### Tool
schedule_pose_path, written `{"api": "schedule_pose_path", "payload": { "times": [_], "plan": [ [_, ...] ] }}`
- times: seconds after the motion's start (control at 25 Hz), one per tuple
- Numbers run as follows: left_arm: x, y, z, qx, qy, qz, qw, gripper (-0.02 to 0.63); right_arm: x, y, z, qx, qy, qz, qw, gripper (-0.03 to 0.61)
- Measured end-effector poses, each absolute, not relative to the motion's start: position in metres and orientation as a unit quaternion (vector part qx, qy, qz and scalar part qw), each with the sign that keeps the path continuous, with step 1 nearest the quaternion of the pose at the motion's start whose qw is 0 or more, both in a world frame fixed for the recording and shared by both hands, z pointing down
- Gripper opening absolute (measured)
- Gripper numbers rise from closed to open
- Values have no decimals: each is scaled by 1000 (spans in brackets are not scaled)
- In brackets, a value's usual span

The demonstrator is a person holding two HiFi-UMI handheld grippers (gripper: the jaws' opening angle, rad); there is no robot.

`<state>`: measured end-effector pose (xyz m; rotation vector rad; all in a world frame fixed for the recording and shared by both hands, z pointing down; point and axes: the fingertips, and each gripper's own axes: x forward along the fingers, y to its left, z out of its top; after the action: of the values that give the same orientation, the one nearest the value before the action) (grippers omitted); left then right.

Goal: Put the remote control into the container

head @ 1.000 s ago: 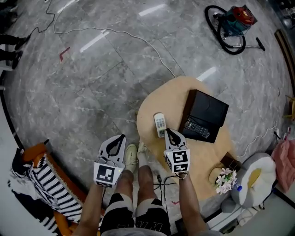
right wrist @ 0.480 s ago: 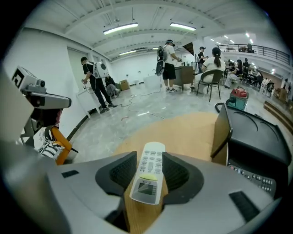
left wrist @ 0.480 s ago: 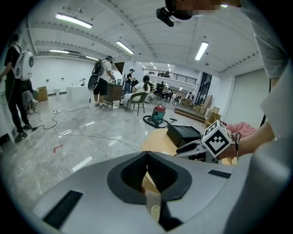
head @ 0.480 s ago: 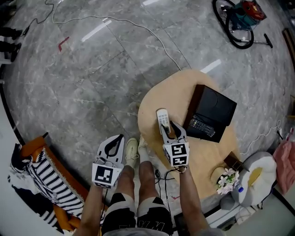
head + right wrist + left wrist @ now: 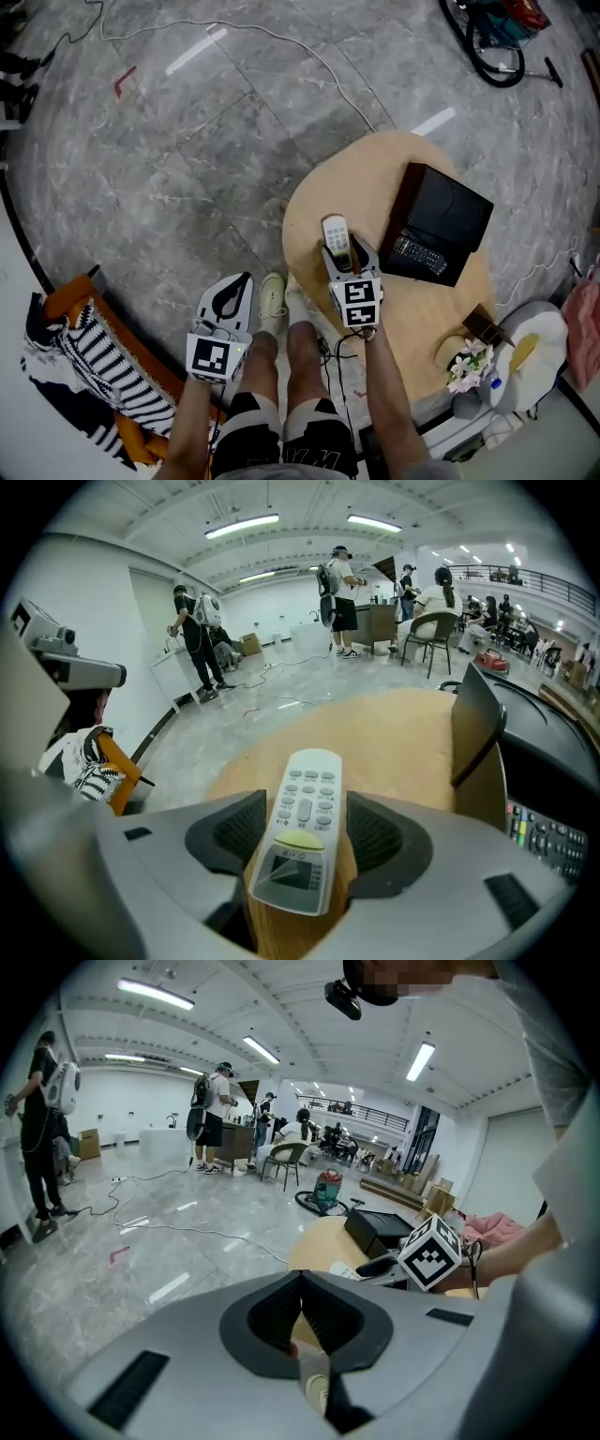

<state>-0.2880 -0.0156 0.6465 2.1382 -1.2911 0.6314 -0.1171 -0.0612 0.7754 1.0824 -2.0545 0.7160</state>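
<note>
Lower than a second before, my right gripper [image 5: 339, 257] straddled the white remote [image 5: 302, 829], jaws just opened wide; my left gripper [image 5: 231, 298] was closed, empty.

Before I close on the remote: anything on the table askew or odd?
Nothing stands out. The white remote lies flat on the table between the right gripper's jaws, which have just been opening; the black container stands open beside it.

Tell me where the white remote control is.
In the head view the white remote control lies on the wooden table, left of the black container, between the jaws of the right gripper, which have just been opening.
</note>
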Motion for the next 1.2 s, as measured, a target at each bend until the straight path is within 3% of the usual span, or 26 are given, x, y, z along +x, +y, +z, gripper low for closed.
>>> {"api": "schedule_pose_path", "payload": {
  "times": [1.2],
  "plan": [
    [-284,-8,656,794,-479,236,289,8,-118,-58,789,415,-779,287,371,250]
  ]
}}
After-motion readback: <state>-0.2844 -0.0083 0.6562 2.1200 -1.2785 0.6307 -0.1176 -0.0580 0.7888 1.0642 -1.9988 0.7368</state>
